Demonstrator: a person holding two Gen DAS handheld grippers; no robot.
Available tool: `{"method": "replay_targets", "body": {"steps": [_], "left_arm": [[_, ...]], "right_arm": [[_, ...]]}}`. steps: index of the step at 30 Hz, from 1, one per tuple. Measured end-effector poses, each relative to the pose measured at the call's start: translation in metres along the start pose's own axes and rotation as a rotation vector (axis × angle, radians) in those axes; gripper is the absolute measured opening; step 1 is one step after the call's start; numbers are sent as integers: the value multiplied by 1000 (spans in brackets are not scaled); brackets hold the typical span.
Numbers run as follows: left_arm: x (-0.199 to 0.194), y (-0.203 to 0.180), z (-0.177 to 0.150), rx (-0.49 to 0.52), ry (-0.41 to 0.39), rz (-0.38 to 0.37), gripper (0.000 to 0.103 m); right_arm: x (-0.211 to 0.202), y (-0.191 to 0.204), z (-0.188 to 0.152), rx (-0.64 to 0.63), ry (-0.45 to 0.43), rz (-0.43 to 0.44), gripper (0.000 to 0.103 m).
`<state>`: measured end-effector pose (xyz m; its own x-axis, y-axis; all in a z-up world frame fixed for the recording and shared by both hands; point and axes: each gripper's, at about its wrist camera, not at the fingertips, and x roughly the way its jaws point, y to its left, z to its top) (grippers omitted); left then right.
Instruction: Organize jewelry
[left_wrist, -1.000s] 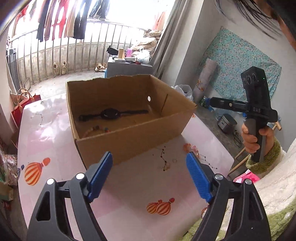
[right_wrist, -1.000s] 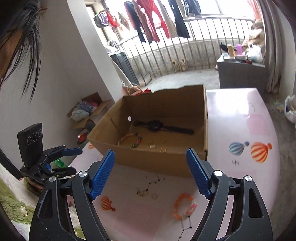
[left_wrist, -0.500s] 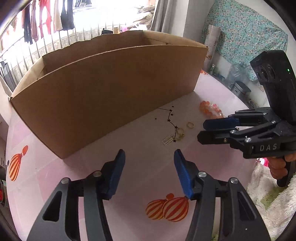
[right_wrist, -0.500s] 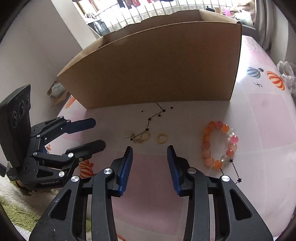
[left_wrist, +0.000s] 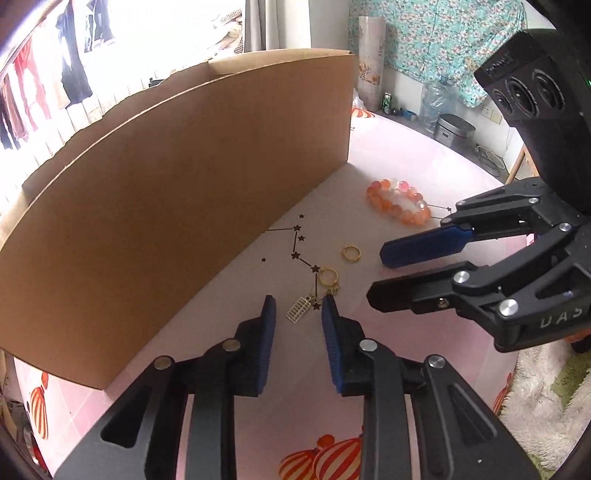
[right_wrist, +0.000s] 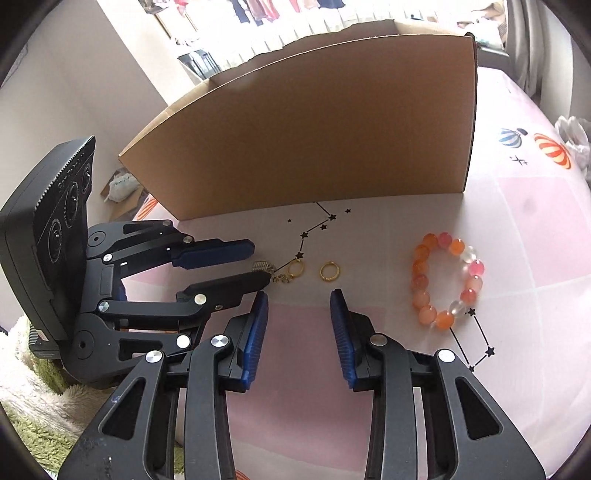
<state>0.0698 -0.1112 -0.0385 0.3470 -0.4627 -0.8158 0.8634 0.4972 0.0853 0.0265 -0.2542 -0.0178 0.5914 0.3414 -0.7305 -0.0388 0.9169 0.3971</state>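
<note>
Now both closing, nothing gripped — left gripper (left_wrist: 298, 306) astride charm (left_wrist: 297, 312); right gripper (right_wrist: 298, 300) before ring (right_wrist: 327, 271).

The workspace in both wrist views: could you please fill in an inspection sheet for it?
Surface: pink tablecloth printed with balloons and star lines.
Job's things: cardboard box standing at the back, inside hidden; bead bracelet, plain gold ring and gold ring with chain and charm lying in front of it.
Clutter: nothing seen on the table.
Grippers: left gripper closing around the charm, not yet pressing it; right gripper closing, low before the plain ring, nothing between its jaws.
Cables: a cord on the floor at the right of the left wrist view.
Surroundings: hanging laundry, railing, floral cloth on the wall, fluffy sleeve.
</note>
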Motion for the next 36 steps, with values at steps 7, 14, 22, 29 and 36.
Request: {"method": "replay_targets", "body": {"steps": [7, 14, 22, 29, 36], "left_arm": [[8, 6, 7, -2, 23, -53, 23], [4, -4, 7, 35, 43, -57, 7], [1, -9, -2, 3, 41, 0, 4], [-14, 7, -21, -141, 47, 49, 1], [-26, 18, -35, -243, 27, 60, 1]], "right_arm": [[-22, -30, -13, 14, -12, 17, 33], [-34, -39, -11, 23, -18, 25, 33], [-41, -37, -10, 18, -27, 15, 33], [-42, -26, -10, -26, -49, 14, 33], [-35, -14, -10, -76, -21, 26, 32]]}}
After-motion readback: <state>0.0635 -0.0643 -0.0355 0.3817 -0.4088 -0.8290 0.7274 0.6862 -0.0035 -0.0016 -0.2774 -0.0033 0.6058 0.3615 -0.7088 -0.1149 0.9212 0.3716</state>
